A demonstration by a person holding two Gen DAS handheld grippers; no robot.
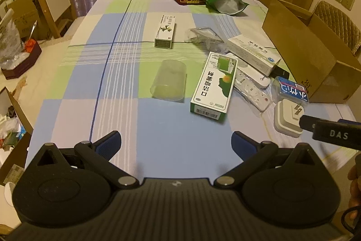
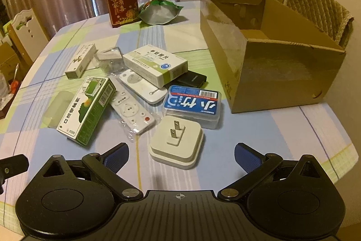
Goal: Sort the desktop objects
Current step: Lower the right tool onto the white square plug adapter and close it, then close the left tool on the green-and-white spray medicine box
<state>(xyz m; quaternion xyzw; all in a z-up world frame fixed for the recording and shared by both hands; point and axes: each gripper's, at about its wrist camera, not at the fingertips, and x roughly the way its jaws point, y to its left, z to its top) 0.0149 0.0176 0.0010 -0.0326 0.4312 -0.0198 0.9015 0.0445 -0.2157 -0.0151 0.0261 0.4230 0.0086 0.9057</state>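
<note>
Left wrist cam first: the left gripper (image 1: 176, 141) hangs over the checked blue-green-white tablecloth (image 1: 126, 73) with its blue-padded jaws spread wide, nothing between them. Taking the open brown cardboard box (image 1: 315, 55) as landmark, everything sits left of it: a white square plug adapter with two metal prongs (image 1: 287, 116) lies nearest the camera, a clear case with a blue label (image 1: 291, 88) touches it on the far side, and a white-and-green carton with Chinese print and a barcode (image 1: 213, 87) sits further left, beside a frosted clear plastic tub on its side (image 1: 169, 80). A black bar reading "DAS" (image 1: 336, 134) pokes in from the right.

Right wrist cam: the right gripper (image 2: 181, 157) is also released, jaws wide apart, with the plug adapter (image 2: 177, 141) just ahead between them, not touched. Left of the cardboard box (image 2: 270, 55) are the blue-label case (image 2: 191, 103), a white remote reading "Midea" (image 2: 142, 86), a bagged white button remote (image 2: 130, 108), and a white medicine box (image 2: 155, 63) on top of the pile. A dark red carton with gold characters (image 2: 123, 2) stands far behind.
</note>
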